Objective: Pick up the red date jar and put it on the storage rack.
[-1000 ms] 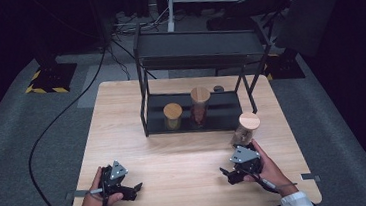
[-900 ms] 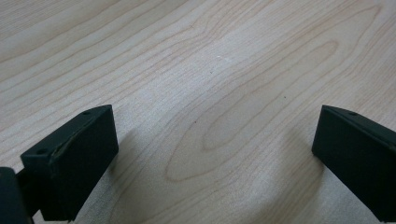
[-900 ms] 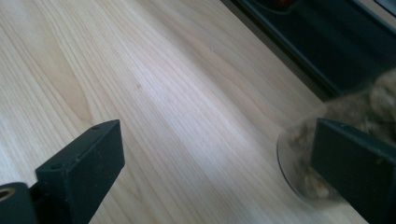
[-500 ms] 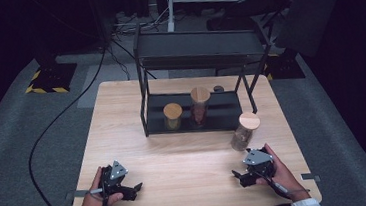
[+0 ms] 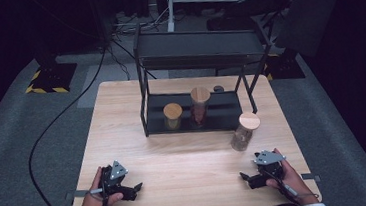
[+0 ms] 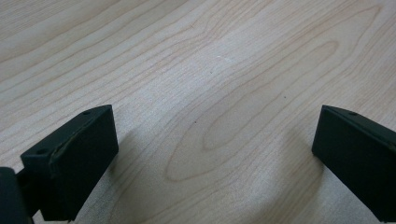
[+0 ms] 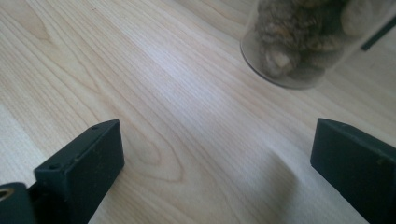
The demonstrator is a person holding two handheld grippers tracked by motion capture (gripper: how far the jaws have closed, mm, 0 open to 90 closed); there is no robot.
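Observation:
A glass jar with a wooden lid and brown contents stands on the wooden table, just right of the black rack. Two more wood-lidded jars sit on the rack's lower shelf: a short one and a taller one with reddish contents. My right gripper rests near the front right edge, open, empty, a short way in front of the loose jar. My left gripper lies near the front left edge, open, with bare wood between its jaws.
A small dark object lies on the table behind the rack's shelf. Cables run over the grey floor to the left. Dark equipment stands behind the table.
My right gripper has drawn back from the loose jar toward the front right edge of the table. The left gripper and the jars have stayed where they were.

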